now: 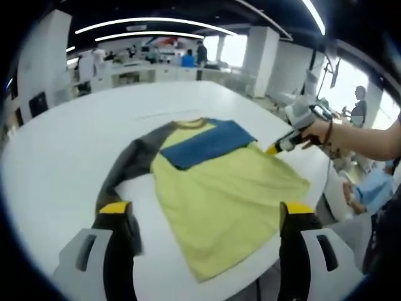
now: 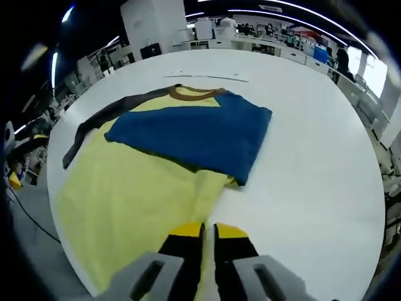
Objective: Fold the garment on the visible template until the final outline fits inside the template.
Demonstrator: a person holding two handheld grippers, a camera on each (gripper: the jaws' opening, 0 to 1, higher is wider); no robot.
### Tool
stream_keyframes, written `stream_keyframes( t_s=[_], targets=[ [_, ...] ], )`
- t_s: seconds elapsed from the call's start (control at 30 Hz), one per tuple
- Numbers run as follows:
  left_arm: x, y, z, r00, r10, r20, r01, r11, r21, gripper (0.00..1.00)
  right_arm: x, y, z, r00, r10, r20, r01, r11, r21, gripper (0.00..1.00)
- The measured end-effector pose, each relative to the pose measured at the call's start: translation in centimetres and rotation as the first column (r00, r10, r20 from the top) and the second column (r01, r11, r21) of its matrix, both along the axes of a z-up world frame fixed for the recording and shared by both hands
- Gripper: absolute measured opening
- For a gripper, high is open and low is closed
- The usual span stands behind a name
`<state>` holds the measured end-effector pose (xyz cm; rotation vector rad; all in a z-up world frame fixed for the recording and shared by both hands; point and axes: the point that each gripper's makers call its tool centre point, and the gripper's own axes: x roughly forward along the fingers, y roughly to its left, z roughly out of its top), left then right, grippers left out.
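— Nearest the lens in the left gripper view, how do the jaws stand?
— Wide apart: the left gripper (image 1: 207,216) holds nothing. Its left jaw lies over the cuff of the shirt's dark sleeve (image 1: 125,169); its right jaw stands past the yellow hem.
— And the right gripper (image 2: 208,233)?
— In the right gripper view its yellow-tipped jaws are nearly together, pinching a fold of the shirt's (image 2: 144,182) yellow cloth near the edge.
— Where is the shirt?
— Flat on the white table (image 2: 313,163), collar (image 2: 194,94) at the far end. The blue sleeve (image 2: 194,135) is folded across the chest; the dark sleeve runs out along the far side.
— Is the right gripper seen from the left one?
— Yes, at the shirt's right edge, a hand (image 1: 316,133) around it.
— Beyond that?
— A thin pale line (image 2: 207,76) on the table just past the collar, then desks and people (image 1: 194,55), blurred.
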<state>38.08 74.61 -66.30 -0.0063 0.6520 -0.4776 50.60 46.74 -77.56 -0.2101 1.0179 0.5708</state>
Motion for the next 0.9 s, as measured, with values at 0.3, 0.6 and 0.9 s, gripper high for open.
stream_keyframes(
  t_s=[0.3,0.6,0.9],
  targets=[
    [-0.1,0.2,0.0,1.000,0.002,-0.005,-0.002,1.000,-0.002,0.92,0.0,-0.2,-0.1,1.000,-0.015,-0.010,0.015,1.000,-0.014,0.00],
    [0.0,0.1,0.1,1.000,0.000,0.002,0.000,1.000,0.000,0.92,-0.5,-2.3,0.3,0.987,-0.162,-0.005,0.162,0.986,-0.039,0.00],
    [0.1,0.3,0.0,1.000,-0.003,0.003,0.003,1.000,0.006,0.92,-0.5,-3.1,0.0,0.963,-0.266,-0.043,0.267,0.964,0.008,0.00]
  ],
)
